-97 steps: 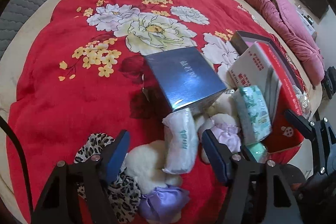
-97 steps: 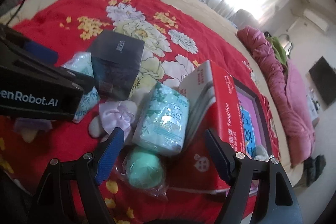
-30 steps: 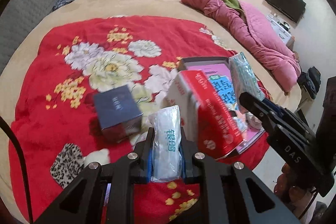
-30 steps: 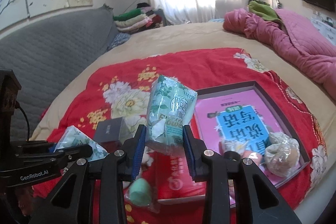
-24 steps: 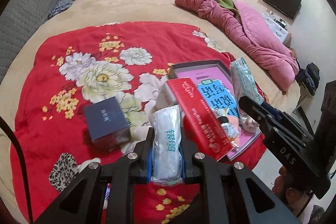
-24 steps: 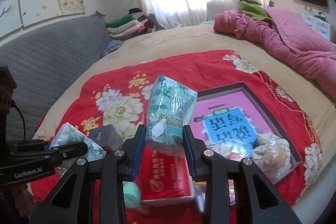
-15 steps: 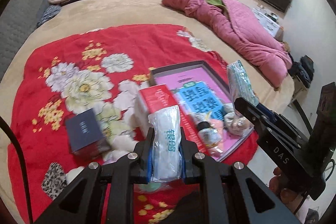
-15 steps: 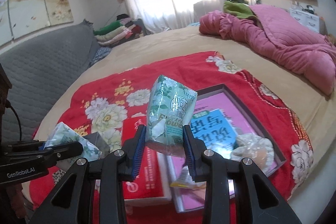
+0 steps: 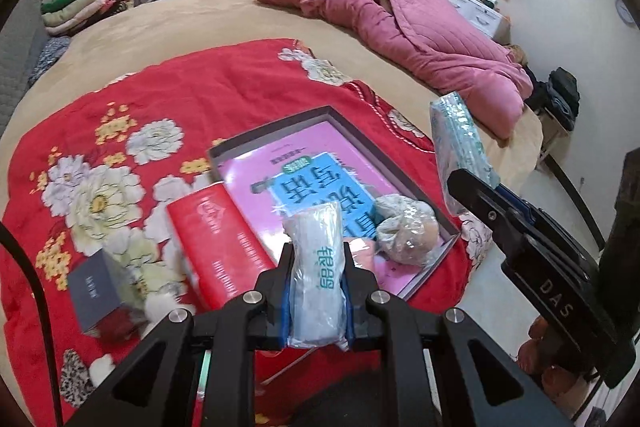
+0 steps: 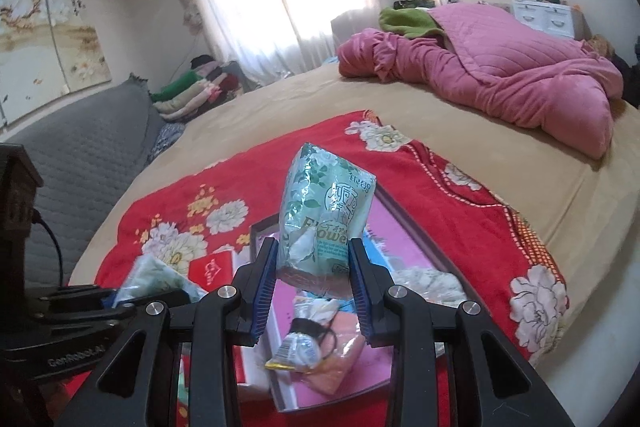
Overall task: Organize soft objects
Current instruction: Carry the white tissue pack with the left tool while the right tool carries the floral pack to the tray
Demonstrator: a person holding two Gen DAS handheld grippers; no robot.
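Left gripper (image 9: 316, 291), jaws nearly closed, pinching a clear-wrapped tissue pack (image 9: 318, 275) above the near edge of the shallow tray (image 9: 280, 125); right gripper (image 10: 316, 291), jaws part-open, clamping a green floral tissue pack (image 10: 326, 215) above the same tray; tray lying on the red floral blanket (image 9: 192, 87) beside a red box (image 9: 216, 243).

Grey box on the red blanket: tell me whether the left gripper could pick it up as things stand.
Probably not yet. The left gripper is shut on a white tissue pack, so its jaws are occupied. The grey box itself lies uncovered beside the red box.
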